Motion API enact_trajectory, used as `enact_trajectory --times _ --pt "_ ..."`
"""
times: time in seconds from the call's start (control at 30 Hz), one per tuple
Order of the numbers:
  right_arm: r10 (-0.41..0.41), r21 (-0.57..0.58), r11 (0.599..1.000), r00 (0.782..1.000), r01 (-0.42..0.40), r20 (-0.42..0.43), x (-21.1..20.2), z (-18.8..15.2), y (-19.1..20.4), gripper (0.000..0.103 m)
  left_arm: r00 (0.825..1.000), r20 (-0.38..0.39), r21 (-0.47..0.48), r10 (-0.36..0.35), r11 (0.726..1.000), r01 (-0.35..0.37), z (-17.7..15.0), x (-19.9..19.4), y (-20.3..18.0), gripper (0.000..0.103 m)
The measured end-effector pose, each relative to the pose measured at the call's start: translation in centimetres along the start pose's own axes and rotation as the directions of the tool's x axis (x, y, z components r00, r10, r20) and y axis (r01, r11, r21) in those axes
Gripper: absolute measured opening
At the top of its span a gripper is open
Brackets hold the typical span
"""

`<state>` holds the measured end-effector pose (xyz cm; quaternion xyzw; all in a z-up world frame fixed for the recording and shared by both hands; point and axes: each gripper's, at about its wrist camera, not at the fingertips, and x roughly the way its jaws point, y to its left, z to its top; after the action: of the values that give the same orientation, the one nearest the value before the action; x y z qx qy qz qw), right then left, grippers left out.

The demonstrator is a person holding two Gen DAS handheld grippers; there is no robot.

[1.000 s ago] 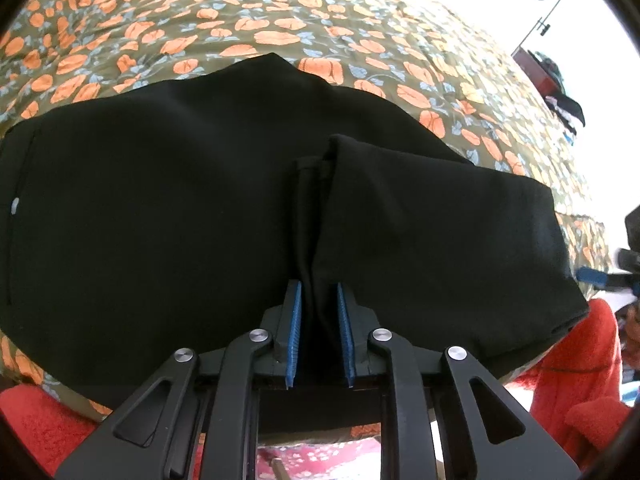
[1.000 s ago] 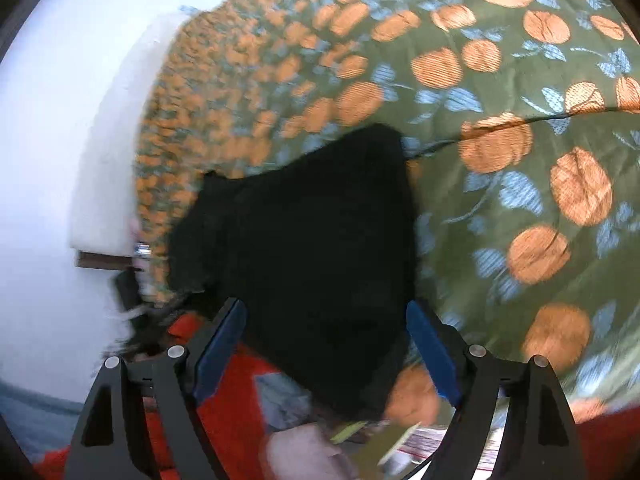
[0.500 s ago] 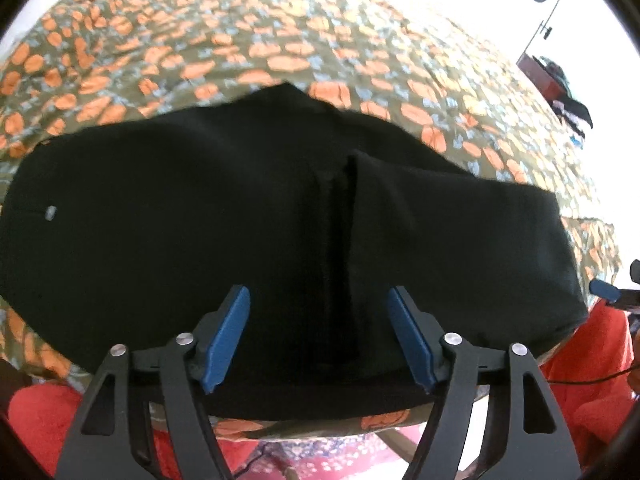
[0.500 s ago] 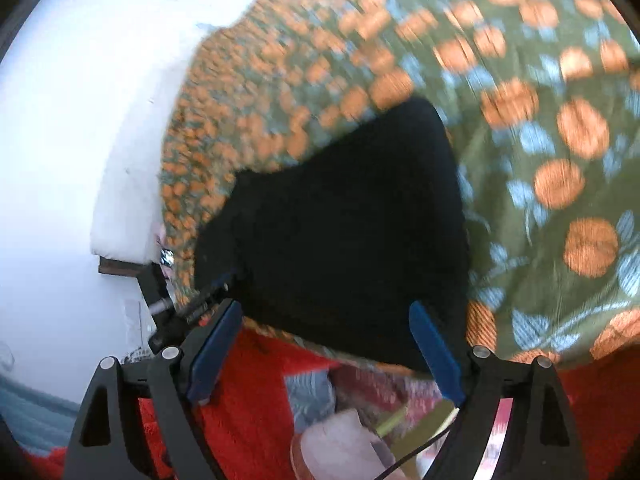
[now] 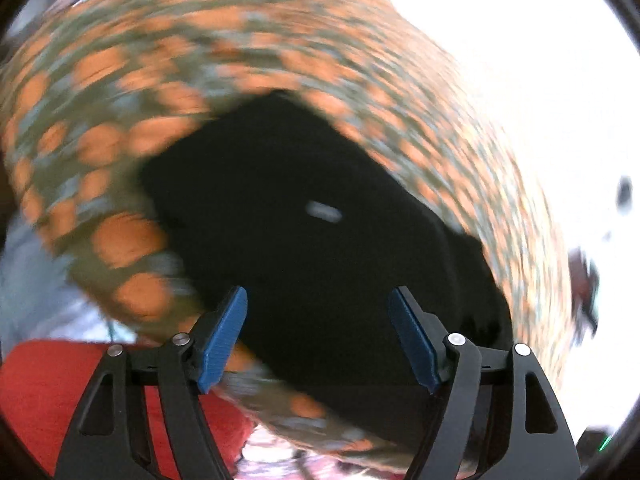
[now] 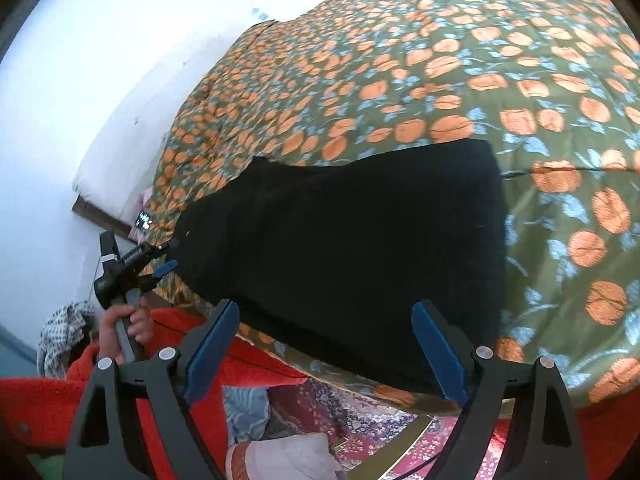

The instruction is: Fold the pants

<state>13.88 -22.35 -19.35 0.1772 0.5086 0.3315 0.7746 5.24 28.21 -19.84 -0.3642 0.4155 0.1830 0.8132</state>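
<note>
The black pants (image 6: 348,248) are lying folded into a compact dark panel on the bed, resting on the green bedspread (image 6: 500,64) printed with orange flowers and pale blue leaves. They are sitting near the edge of the bed closest to the person, with bedspread showing on the far side and to the right.

The right gripper (image 6: 326,348) is hanging above the near edge of the pants with its blue-padded jaws spread wide and nothing between them; it is not touching the cloth. The left gripper (image 5: 318,334) is likewise released, its blue pads standing well apart over the near part of the pants (image 5: 320,248), and it is gripping nothing. The left wrist view is heavily smeared, so fine detail of the cloth cannot be made out; a small pale mark (image 5: 324,211) is showing on the upper face of the pants, but what it is cannot be told.

In the right wrist view the left gripper (image 6: 166,256) is appearing at the left end of the pants, its handle held in the person's left hand (image 6: 126,326). A red fleece garment (image 6: 36,400) is filling the near foreground below both grippers, and a patterned red rug (image 6: 352,412) is showing beneath the bed edge.
</note>
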Motion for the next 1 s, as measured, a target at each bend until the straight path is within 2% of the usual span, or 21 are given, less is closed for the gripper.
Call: enact_trajectory --times 0.07,0.13,0.23,0.4,0.47,0.6,0.7,0.8,0.83,0.9,1.0 --pt "0.011 0.0 1.0 1.0 -0.011 -0.006 0.5 -0.1 0.2 0.088 0.999 0.029 -0.123 0.015 0.992 -0.012 0.7 -0.6 3.1 0.076" --pt "0.019 0.005 1.0 1.0 -0.019 -0.01 0.8 -0.1 0.2 0.088 0.999 0.049 -0.265 -0.017 0.964 0.03 1.2 -0.9 6.4 0.076" --pt "0.026 0.012 1.0 1.0 -0.026 -0.01 0.9 -0.1 0.2 0.088 0.997 0.062 -0.369 -0.05 0.927 0.069 1.5 -0.4 9.3 0.076" --pt "0.026 0.012 1.0 1.0 -0.026 -0.015 1.0 -0.2 0.4 0.088 0.983 0.094 -0.408 -0.155 0.895 0.18 3.4 0.5 11.3 0.076" --pt "0.022 0.007 1.0 1.0 -0.022 -0.021 1.2 -0.3 0.5 0.088 0.98 0.116 -0.404 -0.161 0.894 0.195 4.1 0.4 11.7 0.076" --pt "0.011 0.008 1.0 0.999 -0.01 -0.031 1.4 -0.5 0.5 0.088 0.976 0.093 -0.419 -0.195 0.882 0.216 4.3 1.6 12.3 0.075" --pt "0.0 0.011 1.0 0.999 0.0 -0.036 1.6 -0.4 0.5 0.088 0.977 0.063 -0.39 -0.202 0.896 0.211 4.3 2.7 11.9 0.065" --pt "0.001 0.012 1.0 0.999 -0.001 -0.048 2.0 -0.5 0.5 0.088 0.973 0.064 -0.357 -0.22 0.906 0.228 5.0 3.8 11.1 0.048" --pt "0.001 0.01 1.0 0.999 0.0 -0.053 2.1 -0.5 0.6 0.088 0.977 0.049 -0.353 -0.206 0.912 0.21 5.2 4.4 11.0 0.045" --pt "-0.004 0.0 1.0 0.998 0.004 -0.058 2.3 -0.5 0.8 0.088 0.98 0.039 -0.359 -0.196 0.913 0.196 5.4 5.0 10.9 0.045" --pt "-0.008 -0.013 1.0 0.998 0.008 -0.059 2.2 -0.6 1.0 0.088 0.981 0.037 -0.37 -0.193 0.909 0.193 5.5 5.9 10.7 0.054"
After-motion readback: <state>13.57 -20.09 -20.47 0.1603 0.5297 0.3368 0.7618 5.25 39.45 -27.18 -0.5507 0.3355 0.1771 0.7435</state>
